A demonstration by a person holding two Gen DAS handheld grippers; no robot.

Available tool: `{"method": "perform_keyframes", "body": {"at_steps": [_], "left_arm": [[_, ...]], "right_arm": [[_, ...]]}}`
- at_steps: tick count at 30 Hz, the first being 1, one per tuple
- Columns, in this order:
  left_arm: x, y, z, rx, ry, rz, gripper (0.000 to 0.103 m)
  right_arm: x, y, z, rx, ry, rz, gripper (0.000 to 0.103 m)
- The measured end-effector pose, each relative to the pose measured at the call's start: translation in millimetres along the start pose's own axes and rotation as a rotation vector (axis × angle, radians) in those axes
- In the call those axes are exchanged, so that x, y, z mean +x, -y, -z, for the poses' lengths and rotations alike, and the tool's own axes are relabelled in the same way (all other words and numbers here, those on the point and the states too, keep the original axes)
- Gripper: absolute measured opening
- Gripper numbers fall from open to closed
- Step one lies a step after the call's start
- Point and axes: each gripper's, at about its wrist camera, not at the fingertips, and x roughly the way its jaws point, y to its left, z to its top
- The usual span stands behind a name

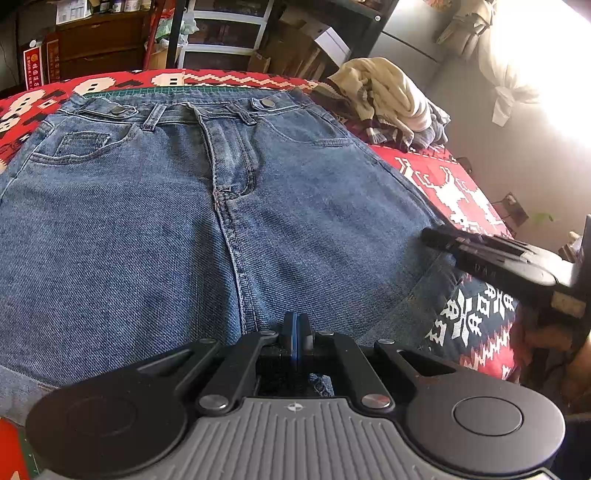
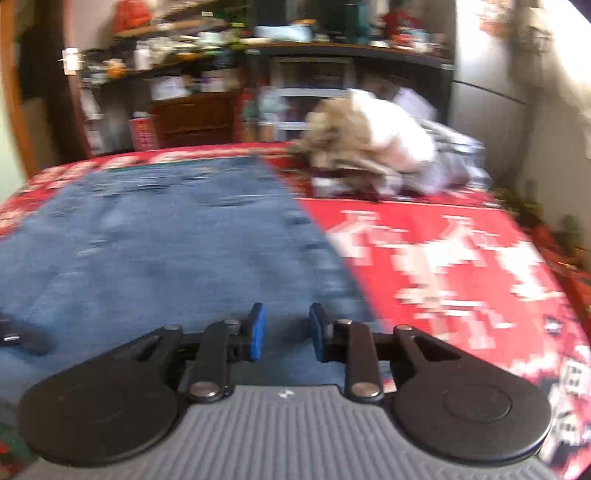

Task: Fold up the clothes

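Blue jeans [image 1: 155, 221] lie flat on the red patterned cloth [image 1: 461, 199], front side up, waistband at the far end. My left gripper [image 1: 297, 332] is shut low over the jeans by the centre seam, and I see no fabric between its pads. My right gripper [image 2: 284, 332] is open, hovering over the jeans [image 2: 166, 258] near their right edge with nothing between its fingers. In the left wrist view the right gripper [image 1: 439, 236] comes in from the right at that edge. The right wrist view is motion-blurred.
A heap of cream and striped clothes [image 1: 384, 103] sits at the far right corner of the cloth, also visible as a clothes heap [image 2: 373, 147]. Shelves and drawers [image 1: 221, 33] stand behind the table. The wall runs along the right.
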Motion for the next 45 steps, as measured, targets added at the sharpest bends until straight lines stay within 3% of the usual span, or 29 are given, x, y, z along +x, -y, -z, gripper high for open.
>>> {"method": "perform_keyframes", "body": {"at_steps": [5, 8, 12, 15, 16, 18, 21, 27, 31, 36, 41, 43, 45], "left_arm": [[0.0, 0.9, 0.5, 0.009, 0.004, -0.004, 0.003], [-0.2, 2.3, 0.6, 0.013, 0.004, -0.008, 0.003], [-0.4, 1.9, 0.6, 0.011, 0.003, -0.006, 0.003], [-0.5, 2.3, 0.7, 0.013, 0.004, -0.006, 0.003], [-0.6, 2.6, 1.0, 0.014, 0.005, -0.006, 0.003], [-0.4, 2.9, 0.9, 0.014, 0.006, -0.007, 0.003], [-0.5, 3.1, 0.7, 0.006, 0.007, -0.011, 0.003], [-4.6, 5.3, -4.0, -0.039, 0.027, 0.006, 0.004], [-8.4, 8.6, -16.4, -0.012, 0.082, 0.006, 0.004], [4.9, -5.0, -23.7, -0.046, 0.067, -0.034, 0.004], [5.5, -18.4, -17.2, -0.064, 0.056, -0.060, 0.002], [5.1, -18.4, -17.3, -0.068, 0.054, -0.061, 0.002], [4.7, -17.2, -18.0, -0.069, 0.052, -0.062, 0.002]], "right_arm": [[-4.6, -44.3, 2.5, -0.113, -0.010, -0.184, 0.028], [-2.3, -59.7, 6.7, -0.171, -0.025, -0.208, 0.028], [-0.2, -29.1, 4.3, -0.028, -0.028, -0.124, 0.028], [1.2, 5.7, 3.2, 0.098, -0.015, -0.036, 0.016], [1.4, 16.5, 2.7, 0.135, -0.010, -0.011, 0.004], [0.5, 26.6, 4.4, 0.156, -0.002, 0.069, 0.006], [1.3, 23.3, 3.8, 0.121, 0.006, 0.072, 0.014], [5.3, -31.1, -8.0, -0.042, 0.033, -0.142, 0.015], [14.3, -65.4, -16.8, -0.128, 0.026, -0.211, 0.015], [30.6, -53.4, -19.5, -0.136, -0.006, -0.118, 0.015], [30.4, 15.1, -20.9, 0.039, -0.001, 0.072, 0.010], [29.8, 35.2, -21.9, 0.125, 0.003, 0.041, 0.006], [28.8, 30.7, -22.0, 0.122, 0.007, 0.018, 0.012]]}}
